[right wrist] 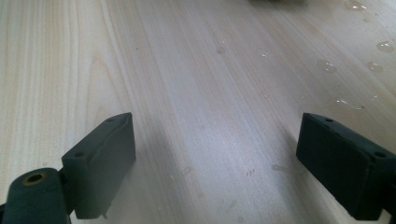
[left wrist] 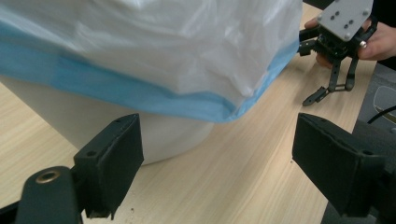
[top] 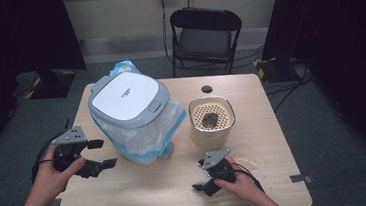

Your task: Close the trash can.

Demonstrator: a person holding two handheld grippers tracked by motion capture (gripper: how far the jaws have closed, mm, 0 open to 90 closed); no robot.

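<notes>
My left claw (top: 101, 153) sits at the left edge of the light wood-grain surface (top: 143, 192), held in my left hand (top: 56, 172), with its jaws released and spread wide, nothing between them. It points at the base of the white lidded waste bin (top: 128, 115), which stands left of centre on the surface and is lined with a translucent white plastic bag with a blue hem (left wrist: 154, 95); the bag drapes down the outside of the bin body. In the left claw view, the bin wall lies just beyond the left jaw, not touching it. My right claw (top: 204, 180) is near the front right of the surface, held in my right hand (top: 240, 181), angled down toward the wood; its jaws are also released and empty. The right claw view shows bare wood between the jaws, with several water droplets (right wrist: 327, 66) on the surface ahead and to the right. A cream round container with a perforated insert (top: 212, 122) stands just right of the bin, holding a dark lump I cannot identify. A black folding chair (top: 205, 36) stands beyond the far edge.
</notes>
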